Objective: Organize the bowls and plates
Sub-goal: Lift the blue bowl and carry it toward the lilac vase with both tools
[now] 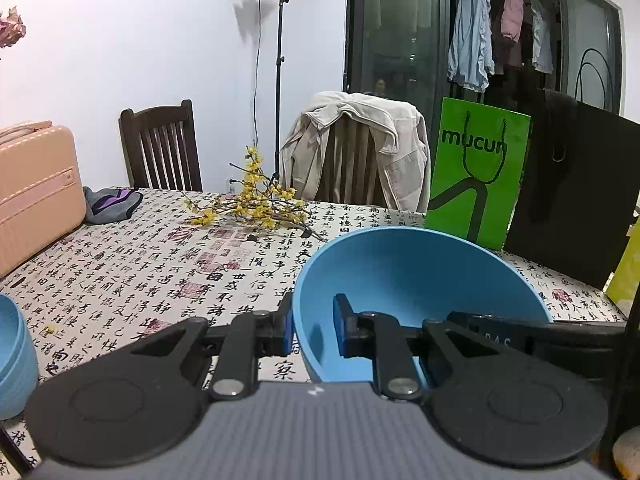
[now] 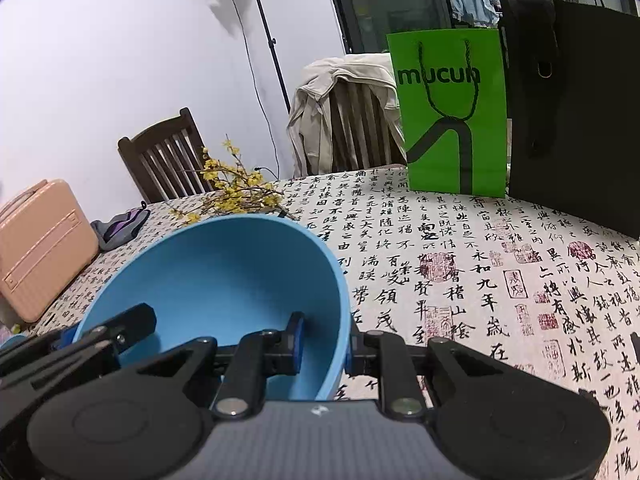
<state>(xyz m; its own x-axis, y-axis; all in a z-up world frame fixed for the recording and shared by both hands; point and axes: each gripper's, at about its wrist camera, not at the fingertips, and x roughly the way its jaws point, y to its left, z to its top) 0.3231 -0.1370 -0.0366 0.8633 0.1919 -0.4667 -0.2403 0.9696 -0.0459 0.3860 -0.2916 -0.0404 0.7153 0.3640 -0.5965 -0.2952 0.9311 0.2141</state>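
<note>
Above the desk (image 2: 460,280), with its calligraphy-print cloth, we find one large blue bowl (image 1: 408,276) carried between both tongs. The left tongs (image 1: 312,330) are closed narrowly on the bowl's left wall, one pad outside and one inside. The right tongs (image 2: 324,340) are closed the same way on the opposite wall, as the right wrist view shows; in that view the left tongs also appear at the bowl's far edge. The bowl is tilted towards the cameras and appears clear of the cloth, though its underside is hidden from us.

Contents: the bowl is empty; its inner surface shows bare and clean.

Progress, in our judgement: the task is under way but not complete. A stack of blue bowls (image 1: 14,360) stands at the left edge of the left wrist view, well apart from the carried bowl. We take this stack to be the likely destination, so at least some sorting looks done and this bowl remains to be placed. We see no plates in either view and cannot say whether any are still to be handled.

Other items noted on the desk: a spray of yellow flowers (image 1: 256,200), a pink case (image 1: 36,196), a green paper bag (image 2: 452,112) and a black bag (image 2: 580,120). None touches the bowl.
</note>
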